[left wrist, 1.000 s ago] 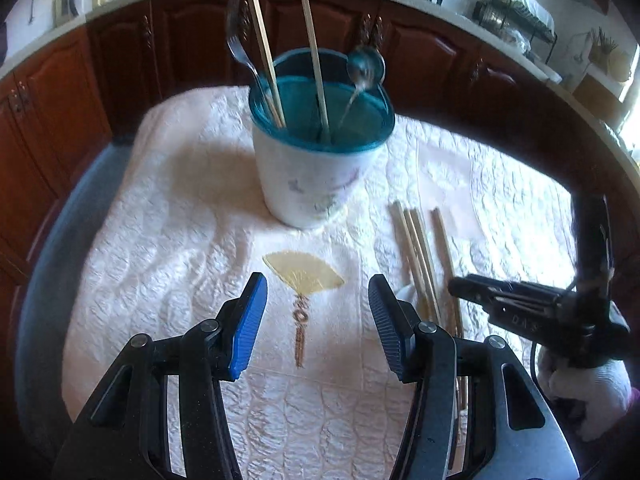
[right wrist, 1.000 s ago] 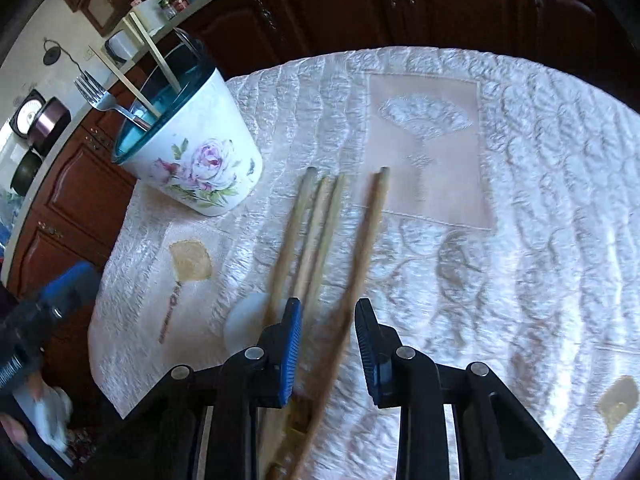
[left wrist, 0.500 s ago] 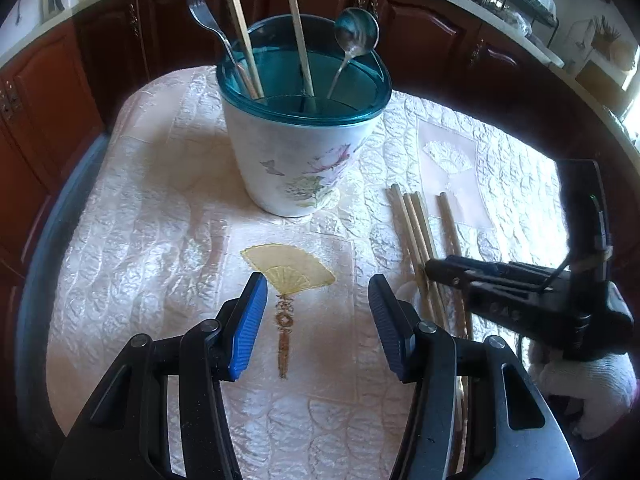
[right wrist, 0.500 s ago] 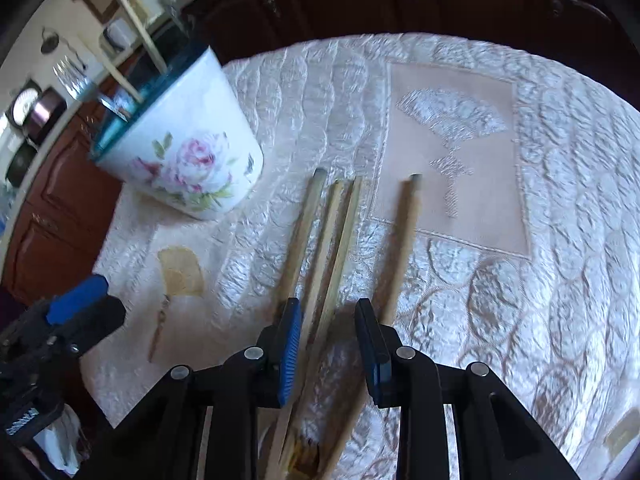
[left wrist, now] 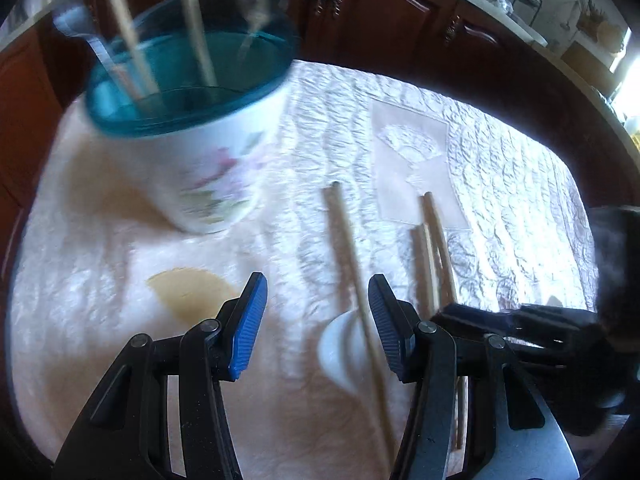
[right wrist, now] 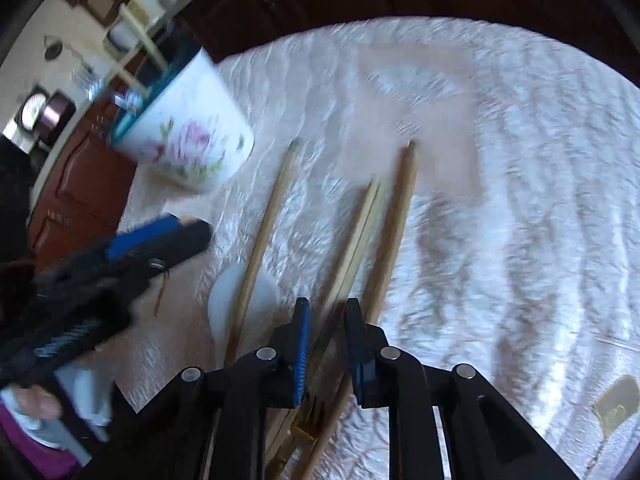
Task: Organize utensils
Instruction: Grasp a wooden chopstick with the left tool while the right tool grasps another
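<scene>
A white flowered pot with a teal rim [left wrist: 216, 148] [right wrist: 188, 136] stands on the quilted cloth and holds chopsticks, a fork and a spoon. Several wooden chopsticks lie on the cloth. One [left wrist: 352, 264] [right wrist: 264, 236] lies apart to the left, across a white spoon [left wrist: 344, 352] [right wrist: 244, 304]. A pair [right wrist: 356, 240] and a thicker stick [right wrist: 396, 224] lie to its right [left wrist: 434, 248]. My left gripper [left wrist: 316, 320] is open over the single chopstick and the spoon. My right gripper [right wrist: 326, 340] is partly open, its jaws on either side of the chopstick pair.
The cloth [left wrist: 500, 184] covers a small table, with dark wooden cabinets [left wrist: 384, 4] close behind. The left gripper shows in the right wrist view [right wrist: 132, 256]. The right gripper shows in the left wrist view [left wrist: 520, 328].
My left gripper has moved right, from the fan motif to over the single chopstick and spoon. One chopstick now lies apart from the others. My right gripper has moved forward along the pair.
</scene>
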The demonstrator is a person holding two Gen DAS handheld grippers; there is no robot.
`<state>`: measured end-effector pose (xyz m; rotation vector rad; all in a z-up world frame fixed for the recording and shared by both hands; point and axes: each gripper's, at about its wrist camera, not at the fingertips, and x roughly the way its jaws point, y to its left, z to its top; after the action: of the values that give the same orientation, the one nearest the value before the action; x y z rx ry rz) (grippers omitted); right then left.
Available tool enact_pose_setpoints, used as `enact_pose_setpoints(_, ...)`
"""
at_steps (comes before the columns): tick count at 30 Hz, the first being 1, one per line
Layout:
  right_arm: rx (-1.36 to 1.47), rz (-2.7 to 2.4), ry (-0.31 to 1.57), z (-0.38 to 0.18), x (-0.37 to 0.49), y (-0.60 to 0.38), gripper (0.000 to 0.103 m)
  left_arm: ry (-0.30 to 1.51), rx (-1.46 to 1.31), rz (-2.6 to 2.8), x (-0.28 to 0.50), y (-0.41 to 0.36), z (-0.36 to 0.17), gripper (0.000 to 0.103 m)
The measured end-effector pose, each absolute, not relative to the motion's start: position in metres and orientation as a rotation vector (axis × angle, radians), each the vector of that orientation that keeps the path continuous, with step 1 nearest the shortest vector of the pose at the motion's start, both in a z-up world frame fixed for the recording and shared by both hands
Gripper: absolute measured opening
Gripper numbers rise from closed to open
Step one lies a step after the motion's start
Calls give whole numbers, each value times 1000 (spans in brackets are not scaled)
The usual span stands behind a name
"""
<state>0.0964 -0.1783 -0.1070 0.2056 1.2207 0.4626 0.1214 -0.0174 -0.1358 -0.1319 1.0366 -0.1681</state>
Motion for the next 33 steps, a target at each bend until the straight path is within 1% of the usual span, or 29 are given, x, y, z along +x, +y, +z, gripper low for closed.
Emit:
enact_pose_setpoints(1, 231, 450, 1202, -104, 100, -187, 24, 1040, -122, -164, 126, -22, -138, 52)
enact_pose_setpoints(4, 220, 382, 1180, -100, 112, -202, 24, 1063, -117, -161, 140, -31, -146, 52)
enact_pose_setpoints(8, 223, 352, 1182, -104, 137, -201, 24, 1087, -116, -155, 156, -38, -154, 46)
enact_pose_setpoints(15, 184, 323, 1208, -122, 177, -180, 24, 1115, -96, -109, 182, -47, -162, 46)
enact_pose_setpoints(17, 170, 328, 1207, -125, 182, -176, 22, 1130, -95, -93, 190, -49, -165, 46)
enact_pose_setpoints(19, 148, 329, 1206, -127, 188, -170, 13, 1141, -100, -82, 197, -50, -168, 46)
enact_pose_setpoints(21, 154, 340, 1207, -130, 194, -165, 11, 1140, -88, -78, 202, -54, -170, 46)
enact_pose_setpoints(22, 164, 347, 1208, -129, 193, -168, 11, 1136, -76, -83, 205, -57, -170, 44)
enact_pose_setpoints(23, 170, 350, 1207, -127, 190, -174, 10, 1131, -66, -96, 206, -60, -169, 27)
enact_pose_setpoints(24, 176, 341, 1205, -123, 188, -177, 10, 1128, -57, -106, 208, -61, -168, 15)
enact_pose_setpoints(25, 189, 349, 1193, -119, 186, -181, 9, 1129, -56, -125, 209, -61, -166, 8)
enact_pose_setpoints(33, 247, 428, 1049, -51, 154, -211, 8, 1018, -183, -326, 184, -39, -97, 7)
